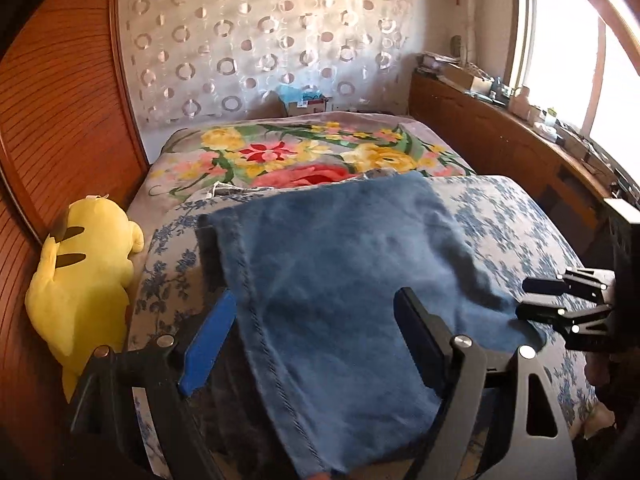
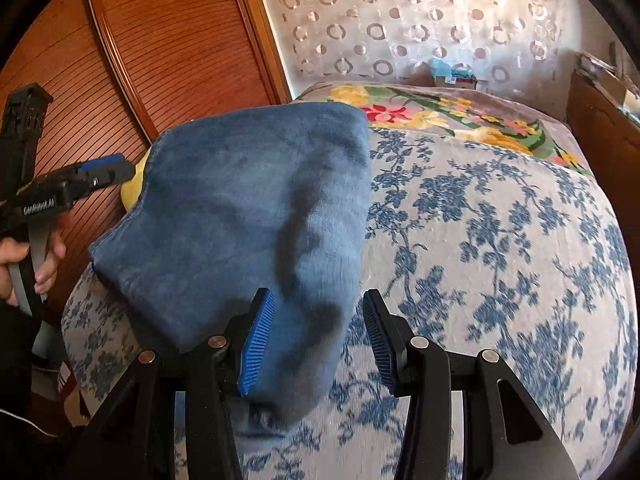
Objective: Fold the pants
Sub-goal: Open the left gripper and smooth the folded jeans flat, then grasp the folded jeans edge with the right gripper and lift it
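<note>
The blue denim pants (image 1: 340, 260) (image 2: 248, 208) lie folded into a broad rectangle on the bed's blue-flowered sheet (image 1: 500, 216) (image 2: 500, 240). My left gripper (image 1: 316, 336) stands wide open just over the near part of the pants, its pads clear of the cloth. From the right wrist view it shows at the left edge (image 2: 108, 172), held by a hand (image 2: 40, 256). My right gripper (image 2: 320, 340) is open astride the pants' near right corner; the cloth lies between its fingers without being pinched. In the left wrist view it (image 1: 536, 300) hovers at the pants' right edge.
A yellow plush toy (image 1: 84, 272) lies at the bed's left edge against the wooden wardrobe (image 1: 60, 120). A bright flowered blanket (image 1: 304, 156) covers the far half of the bed. A cluttered wooden sideboard (image 1: 500, 136) runs along the right under the window (image 1: 568, 40).
</note>
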### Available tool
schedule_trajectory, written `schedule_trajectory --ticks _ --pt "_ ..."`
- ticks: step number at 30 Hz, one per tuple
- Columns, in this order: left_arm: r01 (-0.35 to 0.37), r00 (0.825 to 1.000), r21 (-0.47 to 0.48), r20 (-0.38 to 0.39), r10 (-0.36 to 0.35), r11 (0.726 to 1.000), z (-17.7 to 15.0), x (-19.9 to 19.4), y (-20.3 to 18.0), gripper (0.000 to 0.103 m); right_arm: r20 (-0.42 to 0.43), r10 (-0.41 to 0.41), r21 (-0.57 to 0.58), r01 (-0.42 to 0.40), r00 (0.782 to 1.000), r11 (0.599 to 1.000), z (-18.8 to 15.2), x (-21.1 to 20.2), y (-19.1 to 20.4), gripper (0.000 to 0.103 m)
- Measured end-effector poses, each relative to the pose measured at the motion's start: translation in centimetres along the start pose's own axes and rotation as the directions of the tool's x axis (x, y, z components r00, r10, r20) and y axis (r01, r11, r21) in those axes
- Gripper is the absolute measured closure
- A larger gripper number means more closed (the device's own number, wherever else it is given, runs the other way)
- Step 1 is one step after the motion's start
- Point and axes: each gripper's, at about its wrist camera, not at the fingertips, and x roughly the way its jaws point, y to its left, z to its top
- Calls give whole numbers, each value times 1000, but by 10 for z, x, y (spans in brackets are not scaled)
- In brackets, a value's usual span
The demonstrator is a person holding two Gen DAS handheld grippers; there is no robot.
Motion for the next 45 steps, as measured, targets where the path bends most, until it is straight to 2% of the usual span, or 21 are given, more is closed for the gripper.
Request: schedule_trajectory --ticks 5,12,14,16,23,30,36,45 --pt "29 999 13 -17 -28 1000 -13 -5 -17 21 38 -55 21 54 998 998 -12 -19 -4 55" --pt "47 999 24 -24 -46 999 -33 -10 -33 21 55 -85 49 82 995 995 -29 -35 -4 55" --pt "53 998 20 -24 -53 998 -39 -9 -35 21 67 -88 50 85 994 995 -32 -38 -3 49" --pt "53 998 18 -35 -53 998 -45 -6 -39 21 97 -93 61 87 991 994 -34 -42 -1 38" --pt "77 997 22 -26 -77 997 -58 0 -48 21 143 -120 51 114 982 992 -39 -53 10 34" --pt "54 998 19 -36 -53 998 -71 11 -50 21 110 -71 26 69 991 997 -38 -44 22 34" --pt "29 999 38 -43 -27 999 -81 13 -51 21 86 -62 16 60 994 998 -32 -25 29 34" --pt "33 999 39 -39 -31 999 -90 15 -46 21 -4 -41 96 41 999 994 -29 1 14 34"
